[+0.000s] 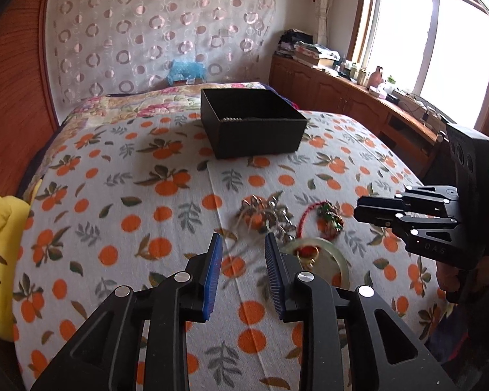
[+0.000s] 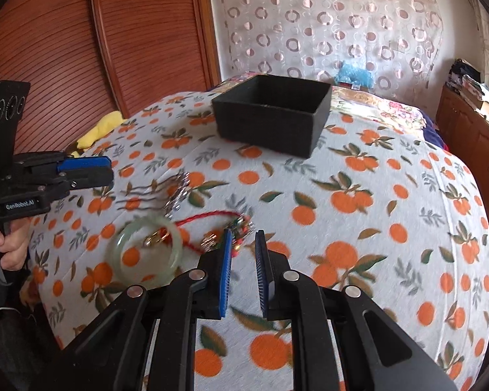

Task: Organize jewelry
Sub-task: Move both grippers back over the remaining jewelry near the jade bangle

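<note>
A black open box (image 1: 251, 123) stands on the bed; a pale beaded piece shows inside it in the left wrist view. It also shows in the right wrist view (image 2: 274, 120). Loose jewelry lies nearer: a silver hair comb (image 1: 264, 216) (image 2: 176, 189), a red cord with a colourful charm (image 1: 329, 216) (image 2: 238, 226), and a pale green jade bangle (image 1: 319, 257) (image 2: 146, 249). My left gripper (image 1: 243, 241) is open and empty, just short of the comb. My right gripper (image 2: 244, 238) is open and empty, right at the red charm.
The bed is covered by a white cloth with orange fruit print (image 1: 146, 195). A yellow garment (image 1: 0, 228) lies at its left edge. Wooden cabinets (image 1: 342, 97) with clutter run under the window. A wooden headboard (image 2: 65, 49) stands behind.
</note>
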`<state>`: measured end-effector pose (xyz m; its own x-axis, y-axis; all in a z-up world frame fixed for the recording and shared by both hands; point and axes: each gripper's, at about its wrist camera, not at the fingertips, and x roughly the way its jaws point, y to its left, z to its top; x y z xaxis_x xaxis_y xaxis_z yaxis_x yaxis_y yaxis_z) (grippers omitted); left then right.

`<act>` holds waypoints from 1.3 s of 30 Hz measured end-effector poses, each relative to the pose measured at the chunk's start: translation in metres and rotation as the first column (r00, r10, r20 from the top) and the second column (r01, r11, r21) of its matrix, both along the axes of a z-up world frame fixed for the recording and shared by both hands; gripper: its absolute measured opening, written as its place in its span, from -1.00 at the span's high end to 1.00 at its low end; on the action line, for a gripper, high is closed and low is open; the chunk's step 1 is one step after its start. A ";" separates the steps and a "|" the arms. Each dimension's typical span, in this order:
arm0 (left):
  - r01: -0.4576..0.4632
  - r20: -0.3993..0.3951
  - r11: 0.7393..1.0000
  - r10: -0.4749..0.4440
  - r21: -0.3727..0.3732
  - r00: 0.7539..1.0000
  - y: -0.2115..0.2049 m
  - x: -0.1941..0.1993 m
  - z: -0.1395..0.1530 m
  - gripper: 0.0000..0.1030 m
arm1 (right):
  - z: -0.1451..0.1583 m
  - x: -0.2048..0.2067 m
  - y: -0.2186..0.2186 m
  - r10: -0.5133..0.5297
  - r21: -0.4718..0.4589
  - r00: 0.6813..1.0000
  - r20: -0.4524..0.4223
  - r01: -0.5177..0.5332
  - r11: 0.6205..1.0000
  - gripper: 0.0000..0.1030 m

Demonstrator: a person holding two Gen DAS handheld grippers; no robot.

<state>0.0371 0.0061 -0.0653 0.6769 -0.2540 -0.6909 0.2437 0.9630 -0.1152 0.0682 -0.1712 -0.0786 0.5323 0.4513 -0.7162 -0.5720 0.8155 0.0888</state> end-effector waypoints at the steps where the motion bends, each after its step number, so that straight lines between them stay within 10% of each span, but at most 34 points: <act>1: 0.007 -0.007 1.000 -0.007 -0.003 1.000 -0.002 -0.002 -0.002 0.51 | -0.001 -0.003 0.001 0.004 -0.002 1.000 0.002 -0.004 1.000 0.53; 16: 0.050 -0.101 0.998 -0.047 0.024 0.994 -0.035 0.006 -0.033 0.63 | -0.006 -0.027 0.000 0.016 -0.001 1.000 0.008 -0.016 1.000 0.52; 39: -0.065 0.075 0.997 0.068 -0.036 0.995 0.017 -0.019 0.015 0.88 | 0.009 0.007 0.037 0.064 -0.016 0.998 0.029 -0.063 0.998 0.52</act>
